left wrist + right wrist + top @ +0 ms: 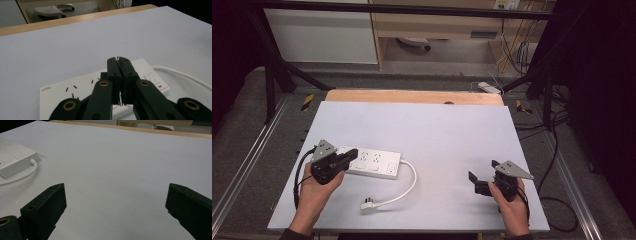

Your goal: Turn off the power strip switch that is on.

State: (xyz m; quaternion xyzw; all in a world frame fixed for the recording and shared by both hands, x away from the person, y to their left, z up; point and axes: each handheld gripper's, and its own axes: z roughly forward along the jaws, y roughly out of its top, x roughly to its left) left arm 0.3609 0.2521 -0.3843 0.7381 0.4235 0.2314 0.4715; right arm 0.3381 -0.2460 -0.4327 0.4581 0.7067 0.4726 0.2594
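A white power strip [374, 163] lies flat on the left part of the grey table [437, 130], and its white cable [411, 184] curls round to a loose plug [368, 205]. My left gripper [350, 155] is over the strip's left end, its jaws shut together with nothing between them. In the left gripper view the shut tips [119, 60] hover above the strip [60, 91], near its switch [155, 80]. I cannot tell whether they touch it. My right gripper [482, 170] is at the right front, open wide over bare table [115, 188], well away from the strip [15, 157].
A wooden edge [412, 96] runs along the table's far side. Black frame bars, floor cables [557, 150] and a white adapter [488, 87] lie beyond and beside the table. Bare table surface stretches between the two grippers.
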